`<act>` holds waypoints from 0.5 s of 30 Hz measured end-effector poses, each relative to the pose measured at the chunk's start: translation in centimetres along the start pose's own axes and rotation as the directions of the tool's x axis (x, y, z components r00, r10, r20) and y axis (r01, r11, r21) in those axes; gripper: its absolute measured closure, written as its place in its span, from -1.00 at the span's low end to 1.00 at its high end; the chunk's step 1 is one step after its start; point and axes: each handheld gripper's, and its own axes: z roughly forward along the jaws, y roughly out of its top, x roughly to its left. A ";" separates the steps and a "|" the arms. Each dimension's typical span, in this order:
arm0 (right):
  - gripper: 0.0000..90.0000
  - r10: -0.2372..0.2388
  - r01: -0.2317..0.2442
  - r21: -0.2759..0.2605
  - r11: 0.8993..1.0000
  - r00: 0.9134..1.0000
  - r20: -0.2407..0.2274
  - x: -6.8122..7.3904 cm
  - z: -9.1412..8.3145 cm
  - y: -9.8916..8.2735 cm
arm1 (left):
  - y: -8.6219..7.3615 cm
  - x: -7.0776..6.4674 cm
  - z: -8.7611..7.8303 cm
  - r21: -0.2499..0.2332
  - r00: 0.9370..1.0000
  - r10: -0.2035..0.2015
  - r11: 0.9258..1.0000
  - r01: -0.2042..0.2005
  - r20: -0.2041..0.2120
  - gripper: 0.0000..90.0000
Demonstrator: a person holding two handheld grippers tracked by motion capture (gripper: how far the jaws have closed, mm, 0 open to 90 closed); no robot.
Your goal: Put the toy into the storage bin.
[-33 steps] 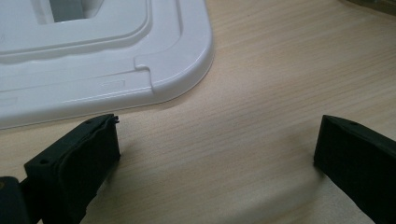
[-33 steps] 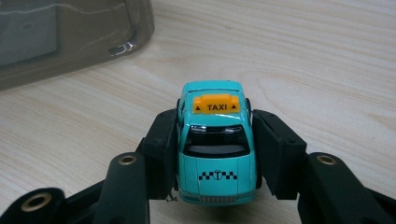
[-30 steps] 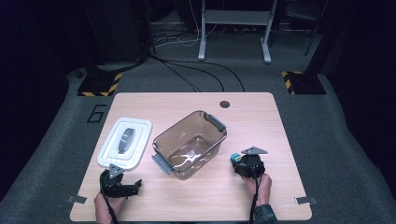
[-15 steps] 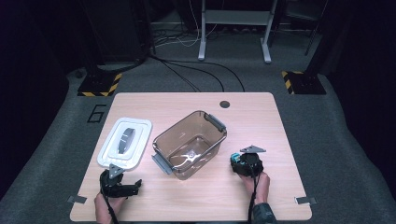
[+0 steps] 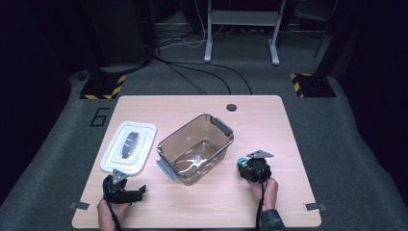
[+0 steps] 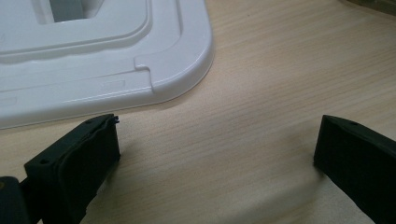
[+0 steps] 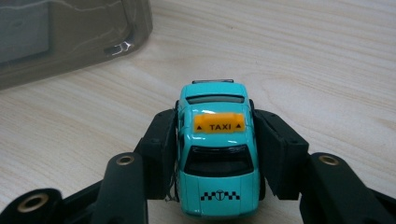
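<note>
A wooden table point(image 5: 269, 125) is seen from above, with a person's two hands coming in from the 6 o'clock edge, each holding a two-jaw gripper.

The right gripper point(image 5: 244, 169) rests on the table at about 5 o'clock. Its jaws are clamped on a small turquoise toy taxi point(image 7: 217, 149), one black pad pressed against each side of the car. They have just been closing a little further on it. The car has a yellow roof sign reading TAXI and a checkered strip on its bonnet, and it sits on the tabletop just beside the right end of a clear brown plastic bin point(image 5: 197, 147).

The bin stands at the centre of the table, turned at an angle, with a grey handle at each end.

A white lid point(image 5: 129, 153) lies flat at 9 o'clock from the bin, near it but not touching.

The left gripper point(image 5: 137, 193) rests at 7 o'clock, just below the lid. Its jaws stand wide apart with nothing but bare wood between them, one fingertip point(image 6: 88, 149) close to the lid's rounded corner.
</note>
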 end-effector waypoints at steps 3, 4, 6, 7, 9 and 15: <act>0.13 0.003 -0.003 -0.007 1.000 1.000 -0.004 0.0 -0.2 0.1 | 0.0 0.0 0.0 0.000 1.000 0.000 1.000 0.000 0.000 -1.00; 0.13 -0.002 0.002 -0.002 1.000 1.000 -0.004 -0.1 -0.2 0.0 | 0.0 0.0 0.0 0.000 1.000 0.001 1.000 -0.001 0.000 -1.00; 0.13 0.000 0.000 0.000 1.000 1.000 -0.006 -0.1 0.0 -0.1 | 0.0 0.0 0.0 0.000 1.000 0.000 1.000 0.000 0.000 -1.00; 0.12 0.000 0.000 0.005 1.000 1.000 -0.010 -0.2 0.1 -0.2 | 0.0 0.0 0.0 0.001 1.000 0.000 1.000 0.000 0.000 -1.00; 0.11 0.018 -0.018 0.003 1.000 1.000 -0.012 -0.2 0.1 -0.3 | 0.0 0.0 0.0 0.000 1.000 0.000 1.000 0.000 -0.001 -1.00; 0.06 0.017 -0.017 -0.004 1.000 1.000 -0.006 -0.2 0.0 -0.5 | 0.0 0.0 0.0 0.000 1.000 0.000 1.000 0.000 -0.001 -1.00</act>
